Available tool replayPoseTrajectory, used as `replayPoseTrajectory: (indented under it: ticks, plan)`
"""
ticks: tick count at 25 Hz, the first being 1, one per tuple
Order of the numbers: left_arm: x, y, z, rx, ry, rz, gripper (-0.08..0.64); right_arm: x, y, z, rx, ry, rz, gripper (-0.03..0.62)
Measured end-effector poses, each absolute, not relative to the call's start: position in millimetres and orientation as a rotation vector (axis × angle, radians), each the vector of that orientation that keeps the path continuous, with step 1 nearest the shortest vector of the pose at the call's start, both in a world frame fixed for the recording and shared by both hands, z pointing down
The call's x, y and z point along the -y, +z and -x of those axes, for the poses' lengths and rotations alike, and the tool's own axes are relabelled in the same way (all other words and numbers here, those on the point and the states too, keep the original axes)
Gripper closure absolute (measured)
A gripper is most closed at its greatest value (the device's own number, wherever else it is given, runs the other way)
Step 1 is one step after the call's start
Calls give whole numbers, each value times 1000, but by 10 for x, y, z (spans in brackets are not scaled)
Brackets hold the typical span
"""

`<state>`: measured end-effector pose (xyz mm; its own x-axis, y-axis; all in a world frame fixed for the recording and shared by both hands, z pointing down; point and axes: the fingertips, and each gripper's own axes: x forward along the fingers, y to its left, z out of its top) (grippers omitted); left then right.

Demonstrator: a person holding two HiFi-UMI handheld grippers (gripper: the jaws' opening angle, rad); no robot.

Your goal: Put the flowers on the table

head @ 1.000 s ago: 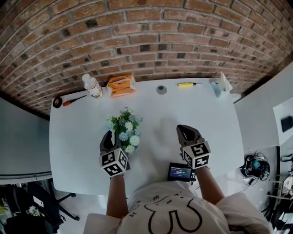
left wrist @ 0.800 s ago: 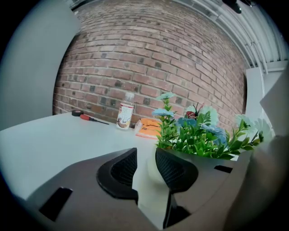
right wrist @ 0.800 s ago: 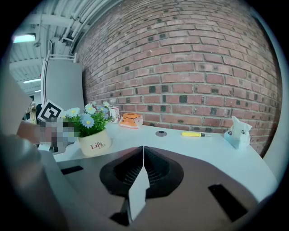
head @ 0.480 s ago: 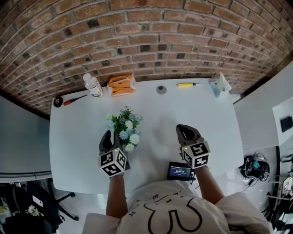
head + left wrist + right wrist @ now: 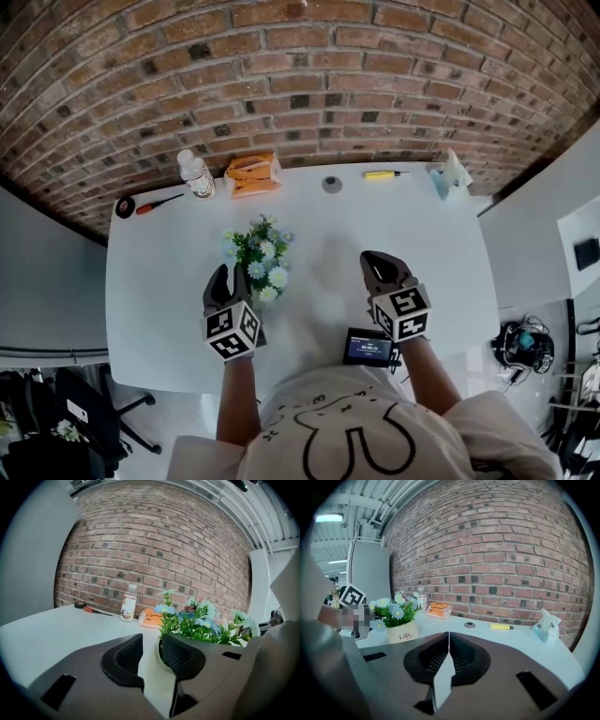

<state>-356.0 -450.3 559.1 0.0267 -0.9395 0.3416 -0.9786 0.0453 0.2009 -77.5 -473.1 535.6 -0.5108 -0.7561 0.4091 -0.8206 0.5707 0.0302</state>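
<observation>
Your left gripper (image 5: pixel 228 278) hangs low over the white bench (image 5: pixel 155 309) with its jaws spread wide. They have just been opening, and nothing is pinched between them. The gap shows only bare bench and a sliver of the pot's rim.

Just ahead of it stands the small cream pot of blue and white artificial flowers (image 5: pixel 261 262), upright on the bench, so the flowers look to be set down already. Its near side sits behind the inner jaw. You cannot tell from either view whether that jaw touches the rim.

Further right, your right gripper (image 5: pixel 384 267) has its jaws pressed together on nothing, well apart from the pot. The small black device with a lit screen (image 5: pixel 368 348) lies at the bench edge beside it.

The risk now is in the withdrawal. The pot looks light and top-heavy with foliage. If you swing the left gripper sideways instead of drawing it straight back, the inner jaw could hook the rim and tip or drag the pot.

Compared with a second ago, the pot keeps its spot on the bench, and both grippers are about where they were.
</observation>
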Motion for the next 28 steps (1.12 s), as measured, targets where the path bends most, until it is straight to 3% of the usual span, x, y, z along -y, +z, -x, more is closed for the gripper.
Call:
replayPoseTrajectory:
  ticks: [21,28]
  plan:
    - [4236,5101,3581,2049,42,-2002,448,4418,4987,720,2486,148,-1332,574]
    - [4131,5036,3491,2060,69,-2031,546,4276,4912,609,2480,144,-1369,574]
